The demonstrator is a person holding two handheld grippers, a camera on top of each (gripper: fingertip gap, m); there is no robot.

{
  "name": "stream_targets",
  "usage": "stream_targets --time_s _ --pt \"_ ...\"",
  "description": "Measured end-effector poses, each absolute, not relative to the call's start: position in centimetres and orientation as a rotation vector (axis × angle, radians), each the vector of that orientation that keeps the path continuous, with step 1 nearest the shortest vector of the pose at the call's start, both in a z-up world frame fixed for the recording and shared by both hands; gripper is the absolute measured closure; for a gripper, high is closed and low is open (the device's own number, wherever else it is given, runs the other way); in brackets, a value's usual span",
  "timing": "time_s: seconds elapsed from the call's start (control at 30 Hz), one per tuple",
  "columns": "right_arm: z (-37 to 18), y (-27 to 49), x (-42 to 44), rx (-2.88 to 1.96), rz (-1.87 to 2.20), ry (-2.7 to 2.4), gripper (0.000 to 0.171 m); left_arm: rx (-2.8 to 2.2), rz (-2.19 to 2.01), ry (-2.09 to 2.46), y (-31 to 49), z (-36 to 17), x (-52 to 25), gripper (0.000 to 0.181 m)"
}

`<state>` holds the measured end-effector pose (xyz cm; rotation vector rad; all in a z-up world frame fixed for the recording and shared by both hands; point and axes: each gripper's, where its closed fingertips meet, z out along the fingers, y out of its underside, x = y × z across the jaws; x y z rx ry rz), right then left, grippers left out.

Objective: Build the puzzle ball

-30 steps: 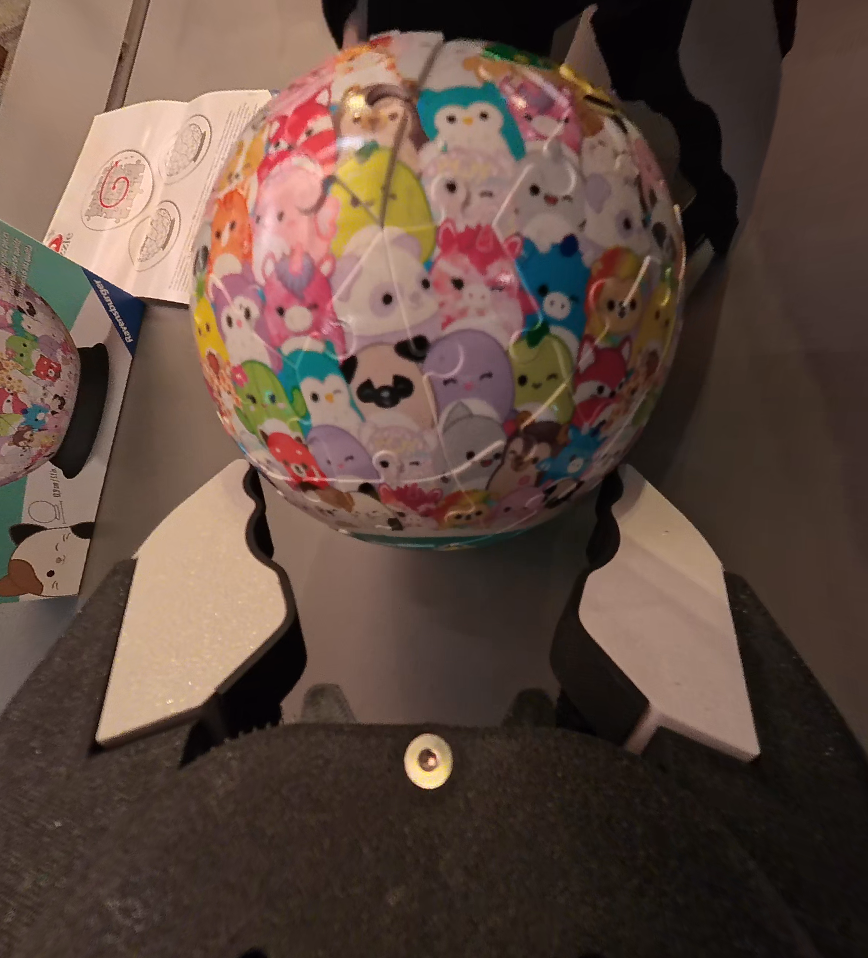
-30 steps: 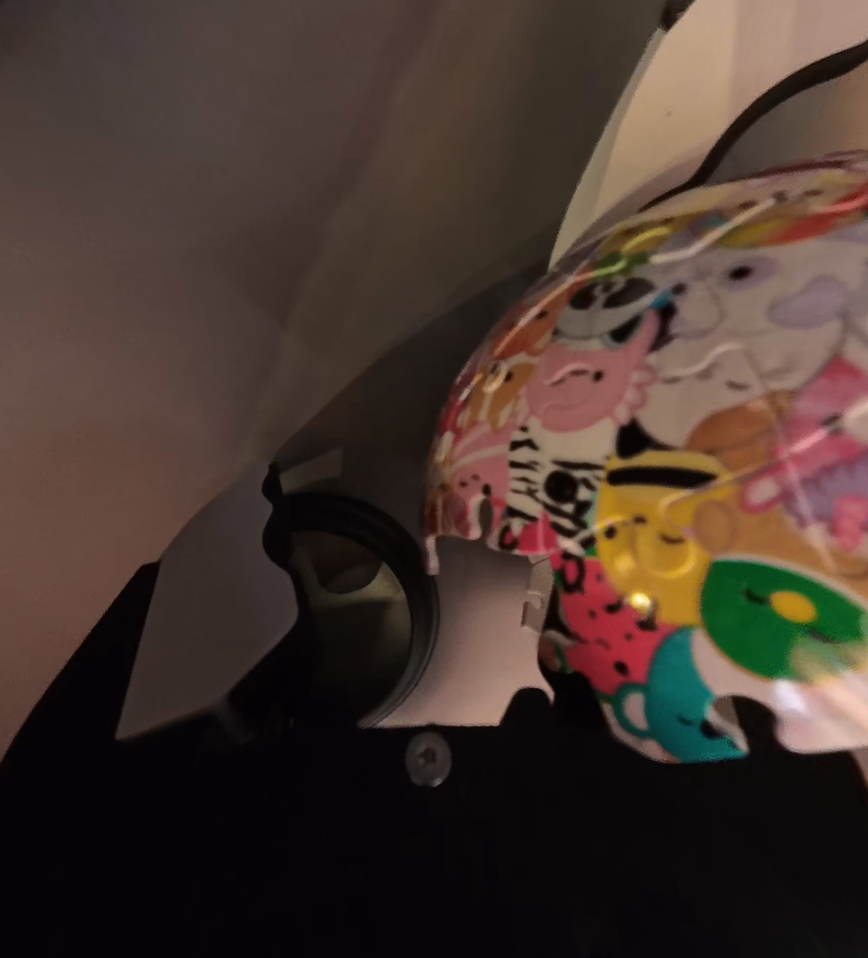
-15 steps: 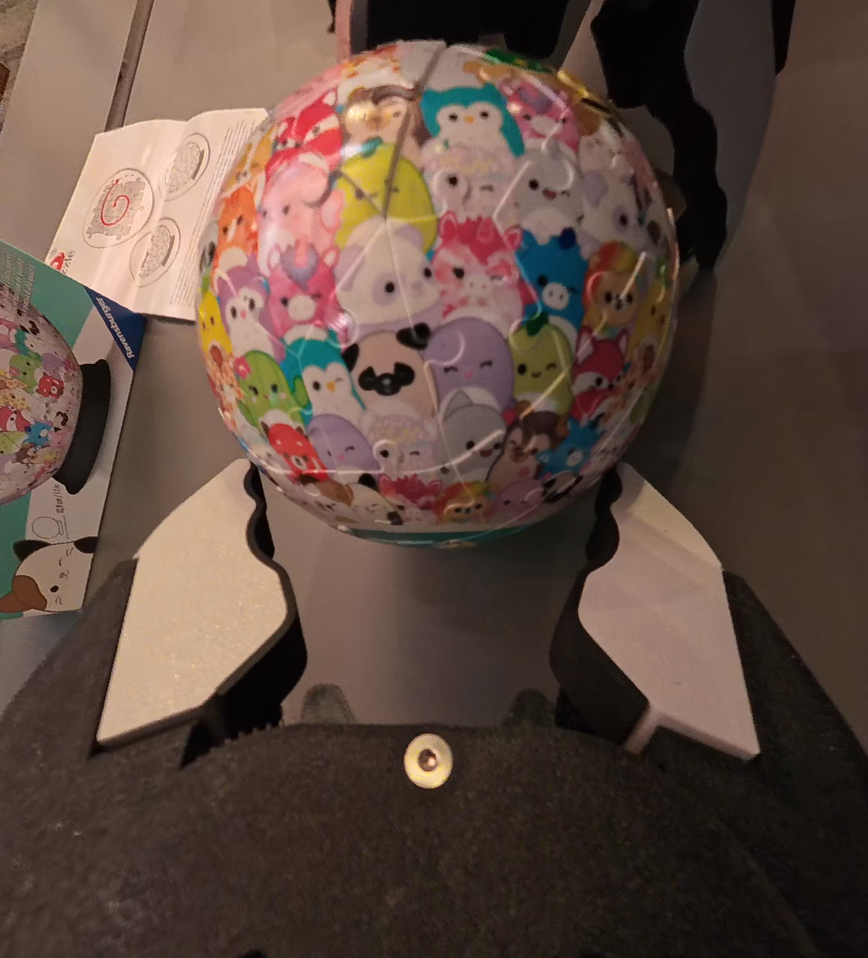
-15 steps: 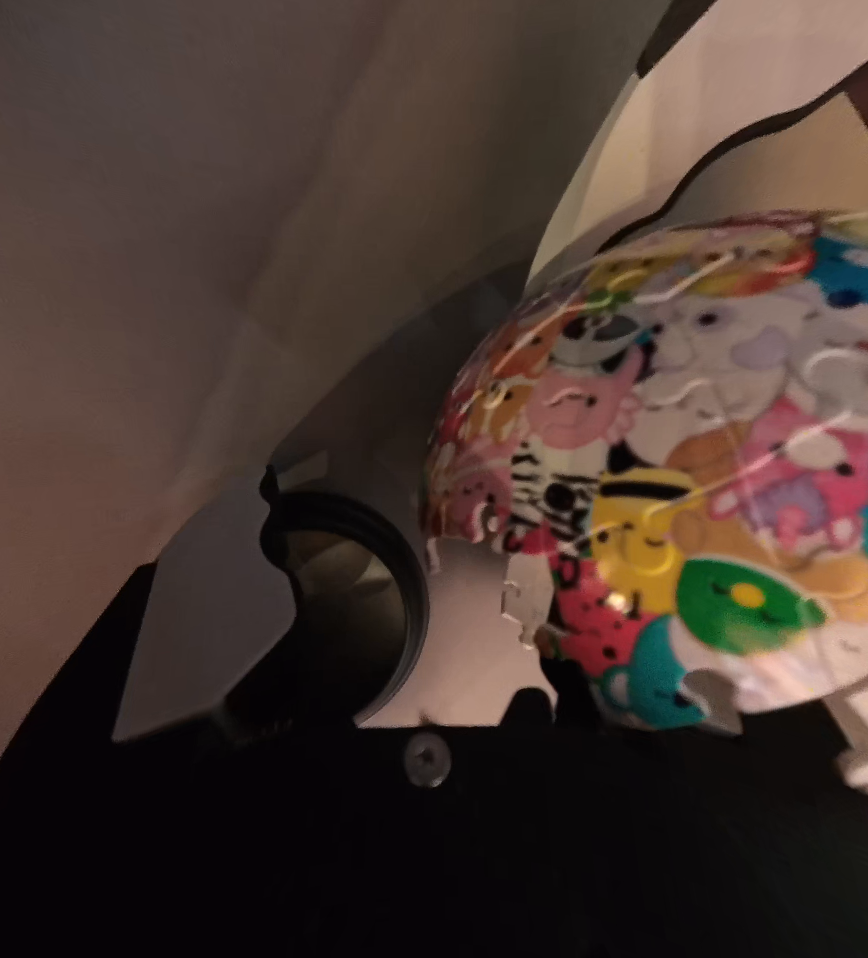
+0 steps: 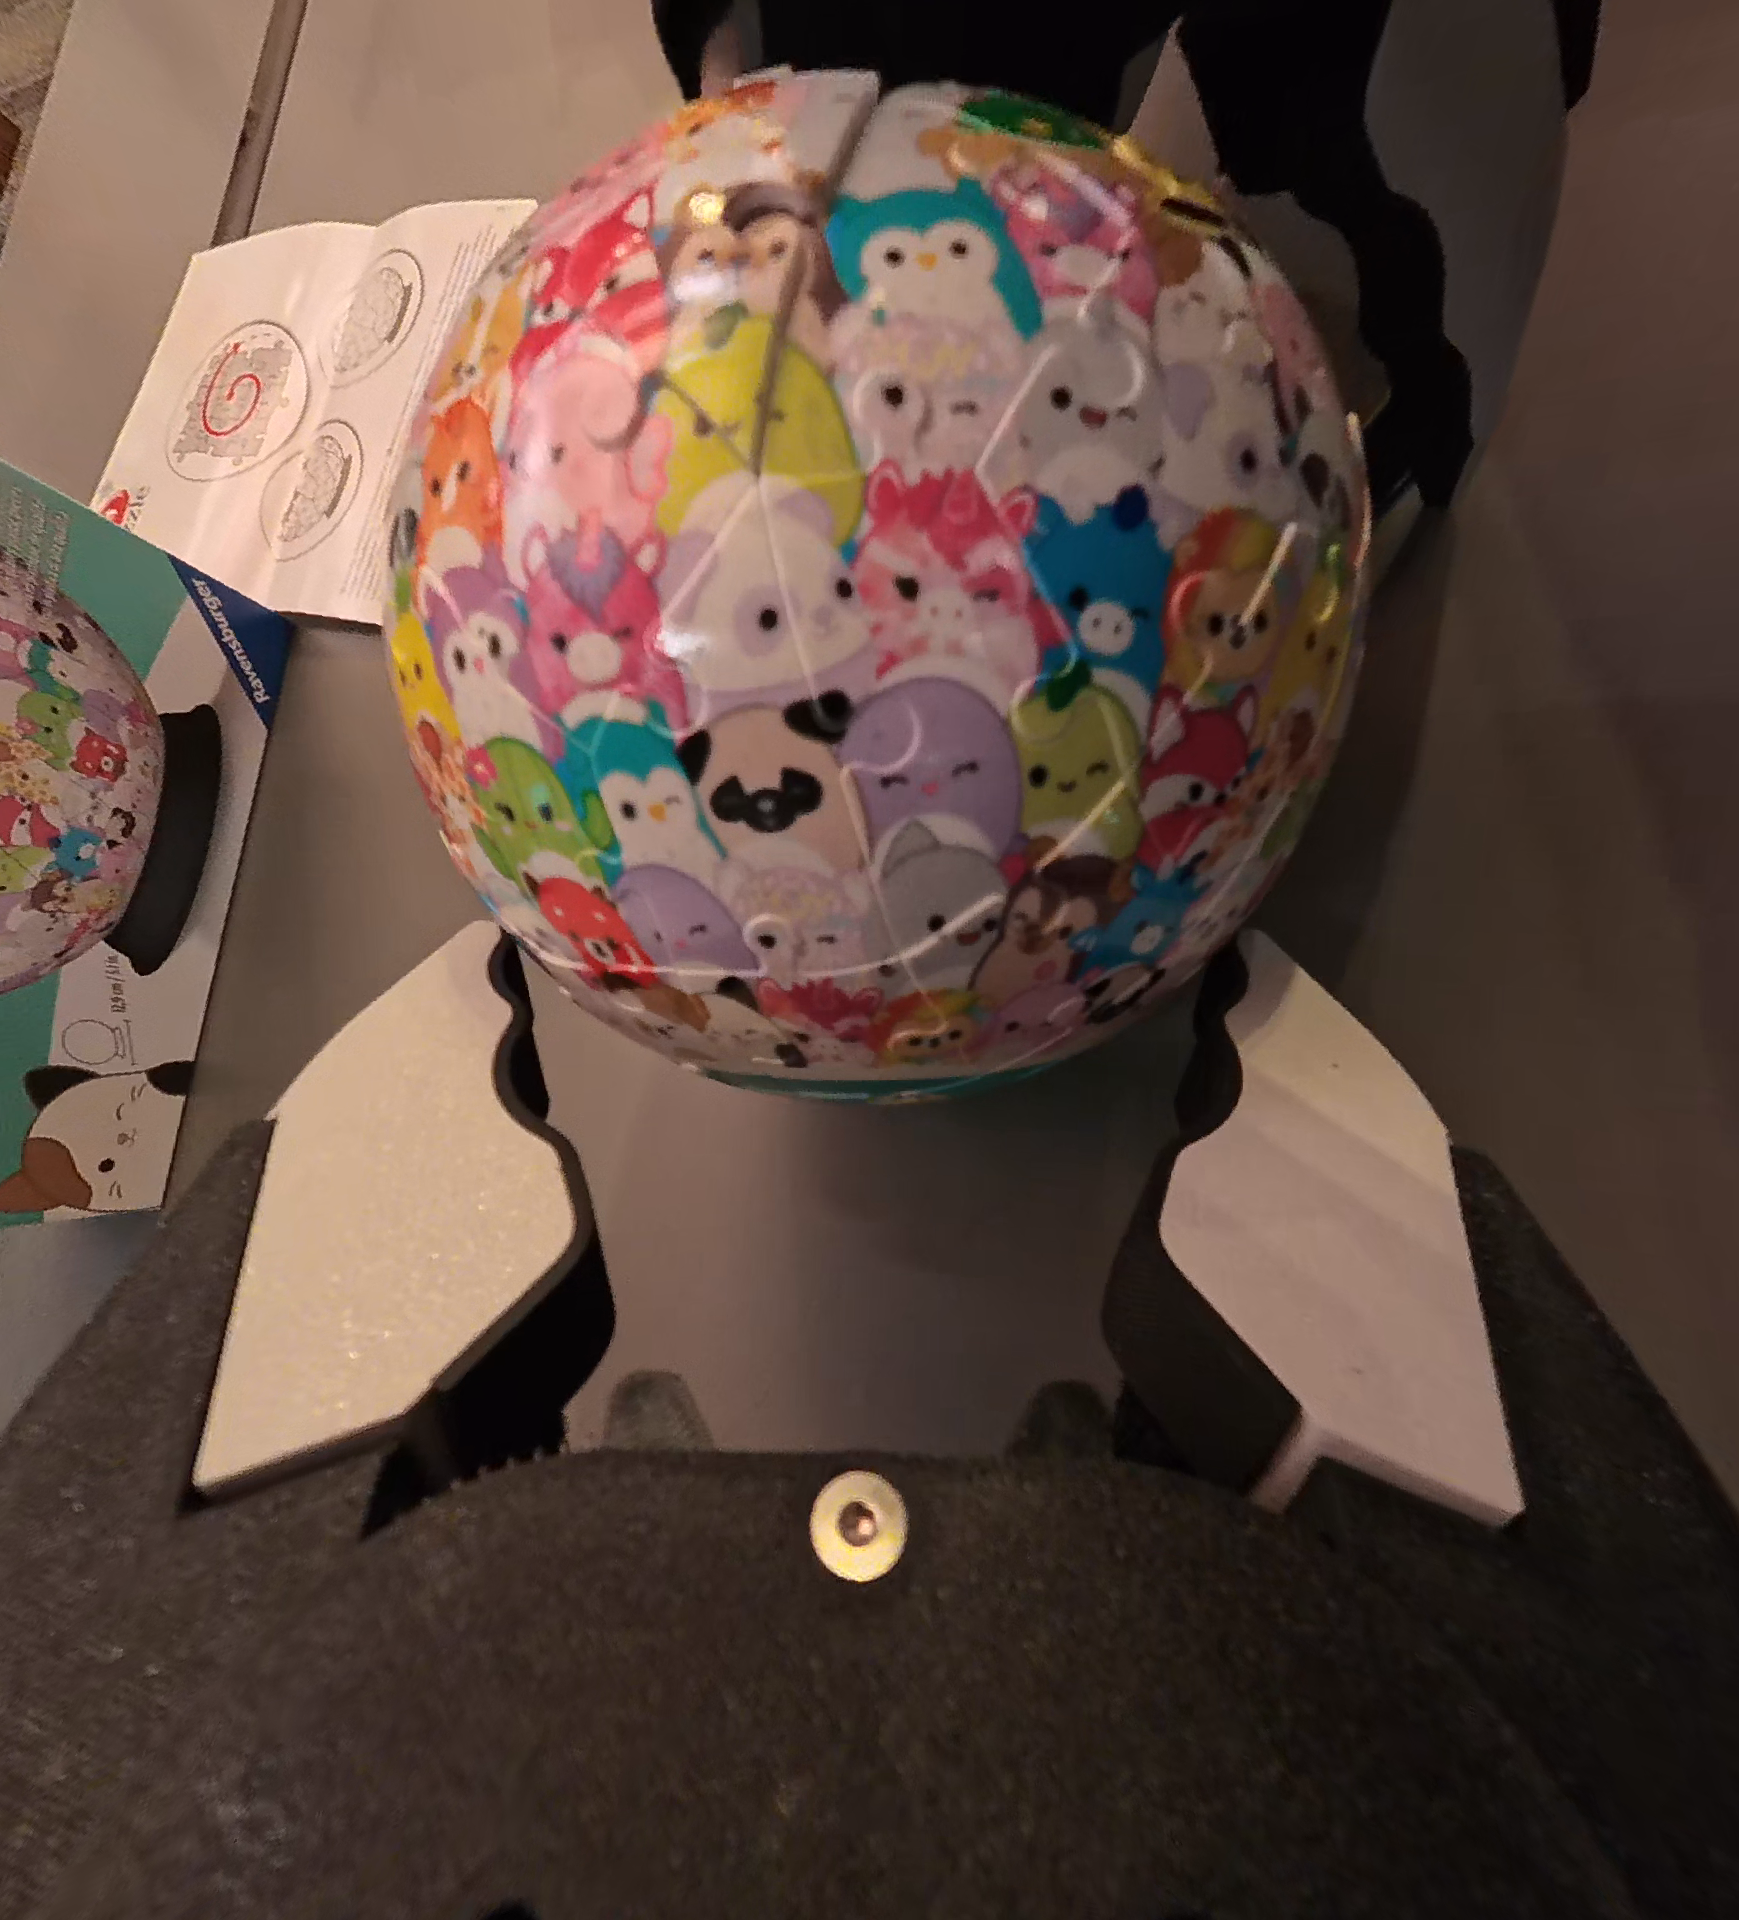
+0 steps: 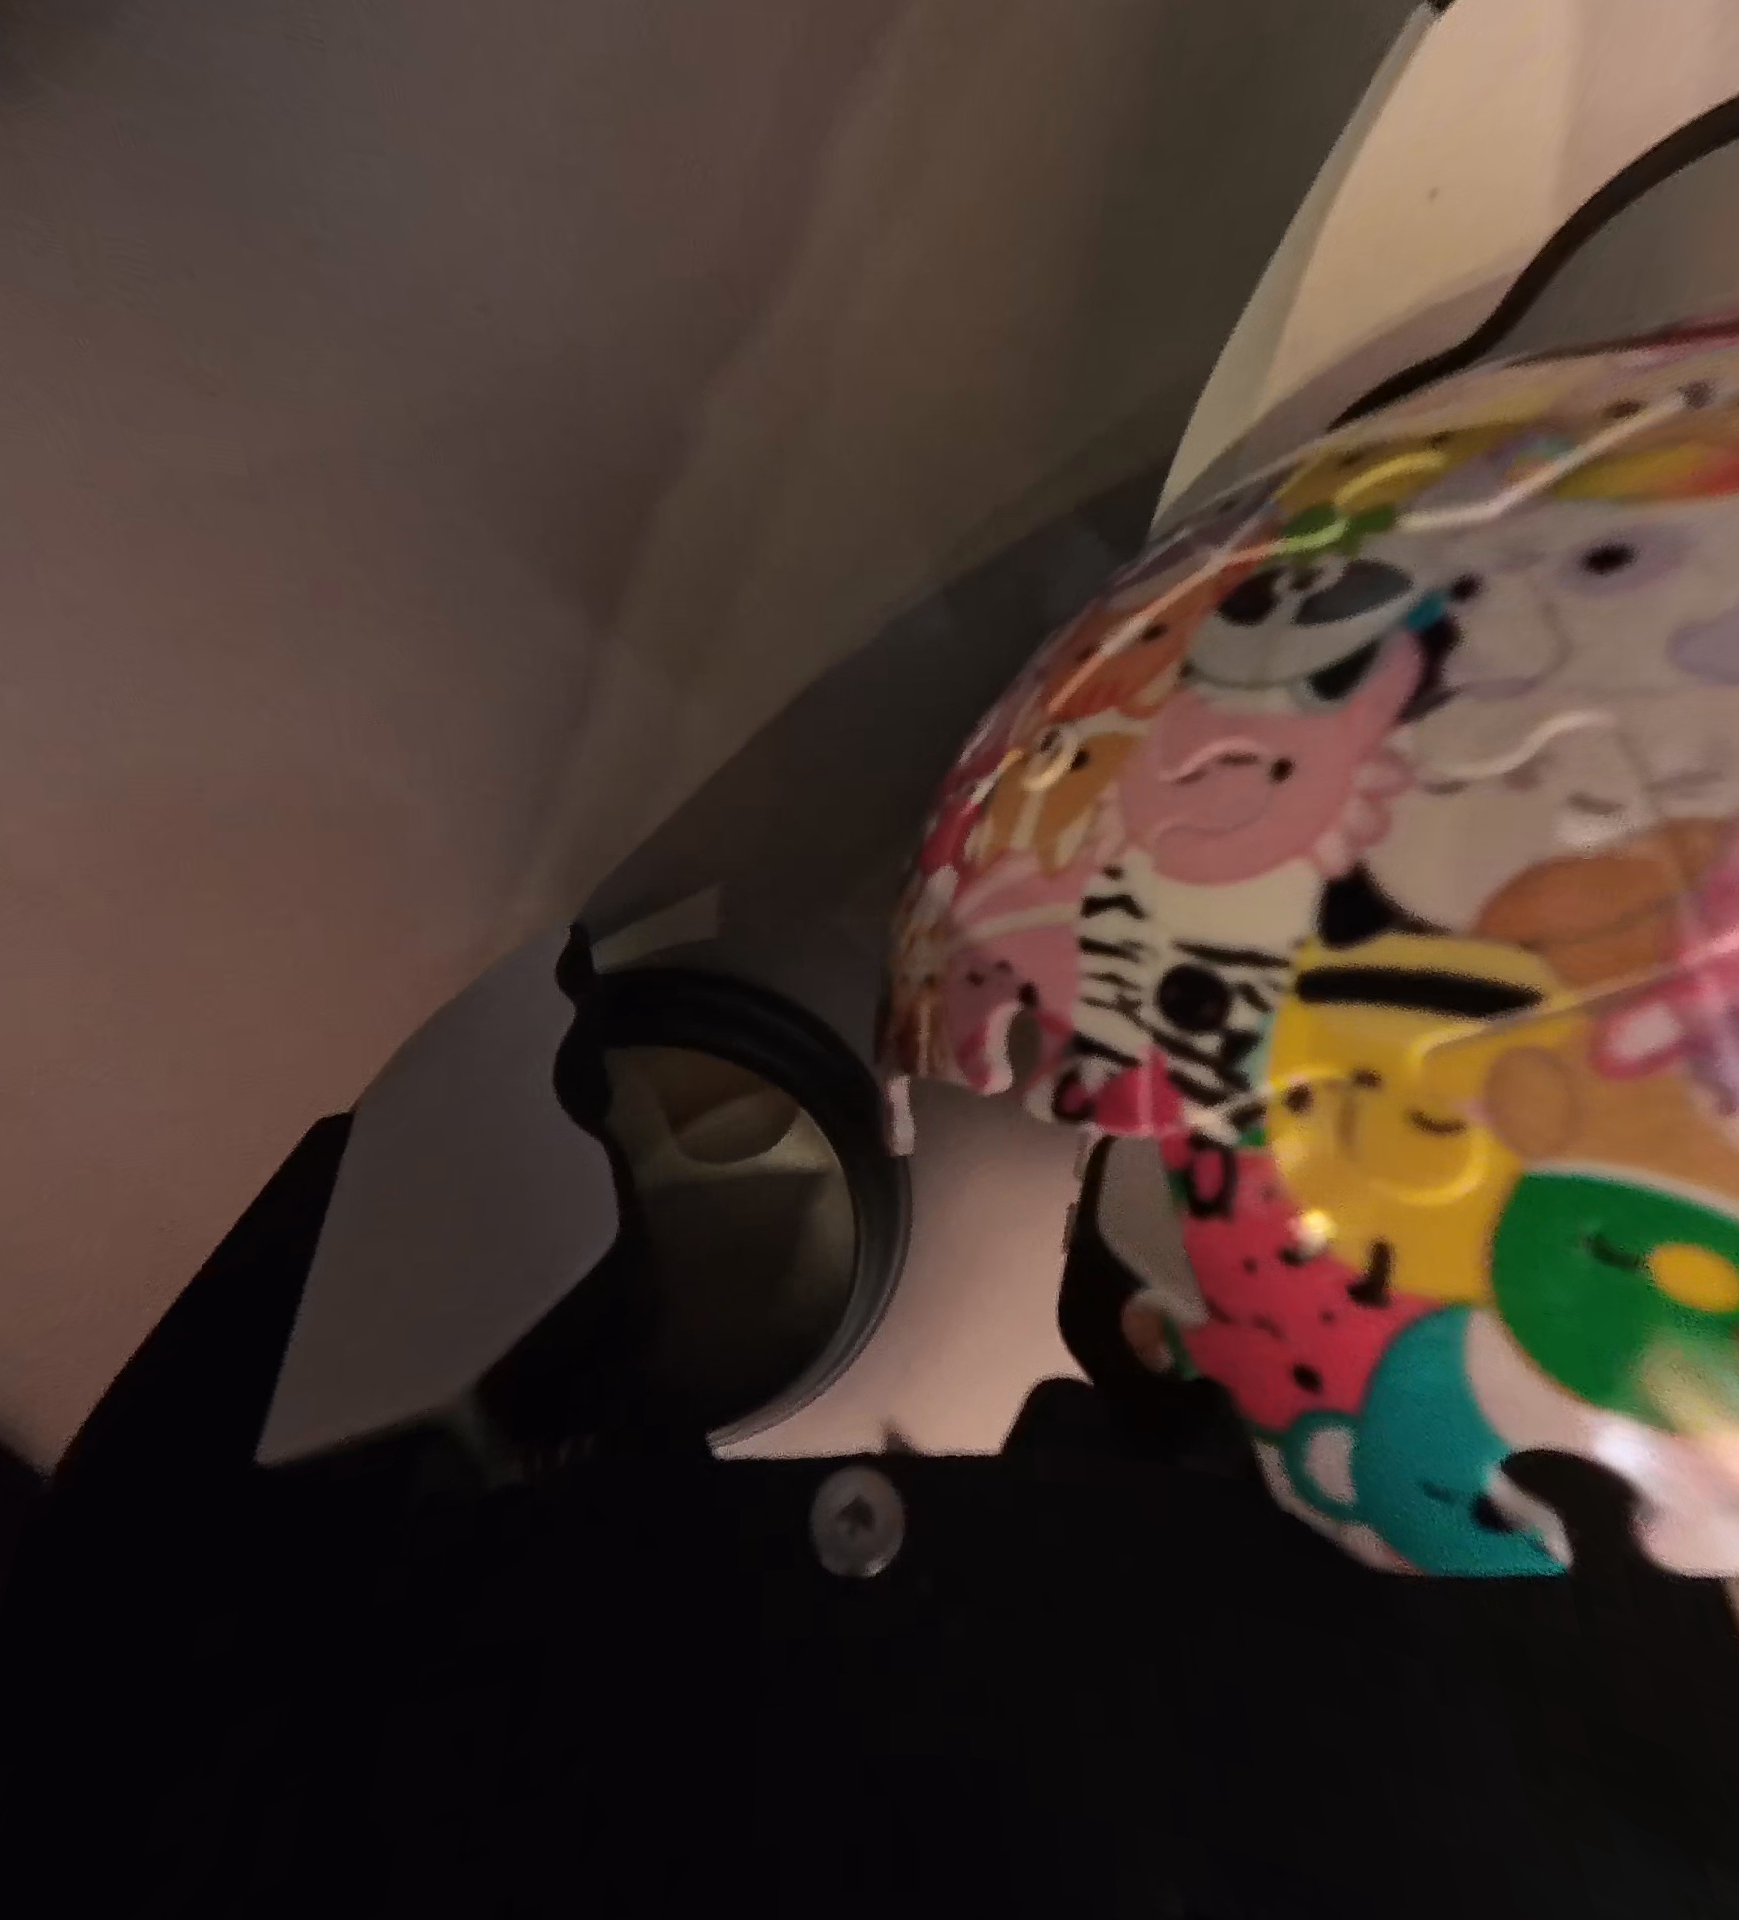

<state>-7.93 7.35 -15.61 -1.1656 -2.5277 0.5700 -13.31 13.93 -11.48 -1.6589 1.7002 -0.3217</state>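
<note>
Cradles puzzle ball [image 5: 875, 582] between spread left gripper [image 5: 865, 997] tips, steadying it on table [image 5: 1623, 831]; right gripper [image 6: 948, 1195] pinches black stand ring [image 6: 740, 1174], apparently for mounting.

— What carries it all?

— A grey table [image 5: 1623, 831], smooth and matte, dim in the light.

— What lies straight on it?

— At nine o'clock from the view's middle, a teal box [image 5: 44, 831] printed with a ball picture, lying flat at the left edge. At eleven o'clock, a white unfolded leaflet [image 5: 314, 416] with round diagrams, its near corner just beside the box.

— And the ball [image 5: 875, 582]?

— At twelve o'clock, colourful, in the middle of the table. Whether it touches the surface cannot be told.
</note>
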Motion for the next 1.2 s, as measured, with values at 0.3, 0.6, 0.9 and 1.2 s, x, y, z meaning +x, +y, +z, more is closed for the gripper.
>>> stream_targets --time_s 0.3,0.6,0.9,1.2 --pt "-15.6 7.1 -7.5 -1.164 0.577 -2.513 0.074 -1.641 -0.315 1.711 13.8 -11.5 -13.3 0.062" --pt "-15.4 6.7 -6.1 -1.125 0.502 -2.53 0.077 -1.636 -0.318 1.708 13.8 -11.5 -13.0 0.064" --pt "-14.6 7.4 -6.3 -1.163 0.491 -2.42 0.078 -1.625 -0.309 1.717 13.7 -11.4 -12.7 0.064" --pt "-14.6 8.4 -6.9 -1.266 0.346 -2.345 0.078 -1.591 -0.273 1.728 13.6 -11.1 -12.4 0.064"
